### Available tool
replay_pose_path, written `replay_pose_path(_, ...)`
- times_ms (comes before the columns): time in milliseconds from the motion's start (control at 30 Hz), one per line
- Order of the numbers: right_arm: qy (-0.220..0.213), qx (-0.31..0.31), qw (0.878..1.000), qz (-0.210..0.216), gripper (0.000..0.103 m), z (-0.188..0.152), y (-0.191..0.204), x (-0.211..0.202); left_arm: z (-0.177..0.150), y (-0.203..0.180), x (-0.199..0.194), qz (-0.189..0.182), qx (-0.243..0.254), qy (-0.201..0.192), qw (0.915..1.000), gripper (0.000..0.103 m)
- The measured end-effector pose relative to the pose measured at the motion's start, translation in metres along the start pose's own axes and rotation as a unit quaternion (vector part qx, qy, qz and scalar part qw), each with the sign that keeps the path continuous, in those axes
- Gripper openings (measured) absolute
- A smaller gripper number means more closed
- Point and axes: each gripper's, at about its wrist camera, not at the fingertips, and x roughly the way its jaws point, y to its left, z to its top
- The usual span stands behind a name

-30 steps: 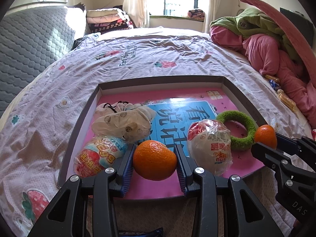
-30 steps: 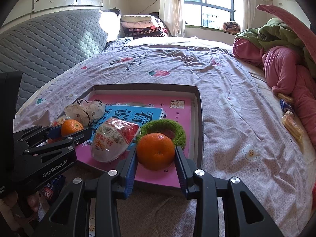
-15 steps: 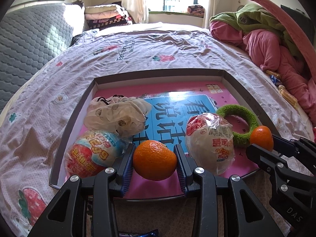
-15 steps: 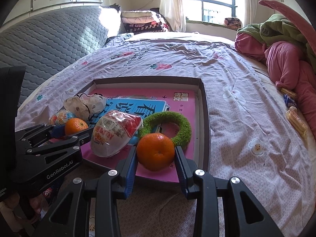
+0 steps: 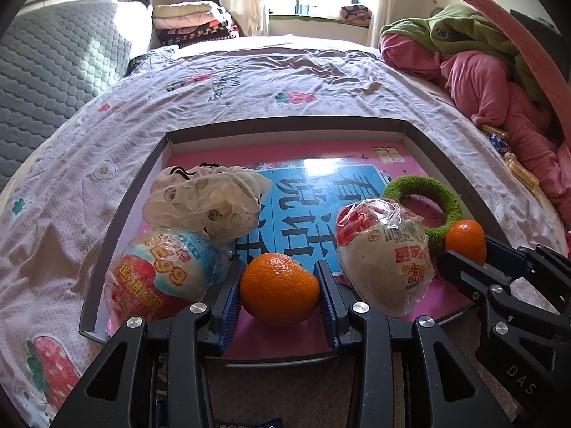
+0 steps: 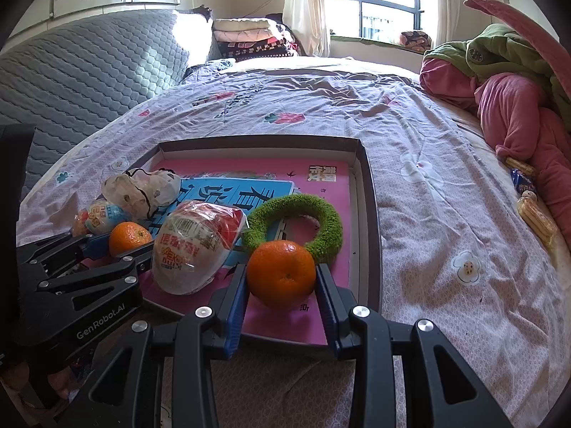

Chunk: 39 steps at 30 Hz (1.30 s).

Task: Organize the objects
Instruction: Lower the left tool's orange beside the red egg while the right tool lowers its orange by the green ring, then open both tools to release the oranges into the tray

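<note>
A shallow grey tray with a pink and blue board inside lies on the bed. My left gripper is shut on an orange over the tray's near edge. My right gripper is shut on a second orange near the tray's right front corner. Each view shows the other gripper from the side with its orange. In the tray lie a green fuzzy ring, a red-and-white wrapped egg pack, a blue-and-red wrapped egg pack and a white cloth pouch.
The flowered bedsheet spreads around the tray. Pink and green bedding is heaped at the right, with snack packets beside it. A grey quilted headboard stands at the left, and folded blankets are stacked at the back.
Both grippers keep their oranges and stay nearly still. The views have shifted only slightly; nothing in the tray has moved.
</note>
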Motion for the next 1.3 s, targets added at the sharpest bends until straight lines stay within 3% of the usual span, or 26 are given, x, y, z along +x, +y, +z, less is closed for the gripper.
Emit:
replay_pose_path(267, 0.002, 0.001, 1.000, 0.001, 0.038, 0.000, 0.000, 0.001, 0.001, 0.001, 0.003, -0.003, -0.006, 0.003, 1.0000, 0.040)
replay_pose_path(1167, -0.005, 0.003, 1.000, 0.005, 0.039, 0.000, 0.001, -0.013, 0.002, 0.016, -0.001, -0.066, -0.050, 0.015, 0.9965, 0.046)
replay_pose_path(1300, -0.007, 0.002, 1.000, 0.003, 0.039, 0.001, 0.001, -0.015, 0.003, 0.016, -0.008, -0.076, -0.050, 0.002, 0.9958, 0.052)
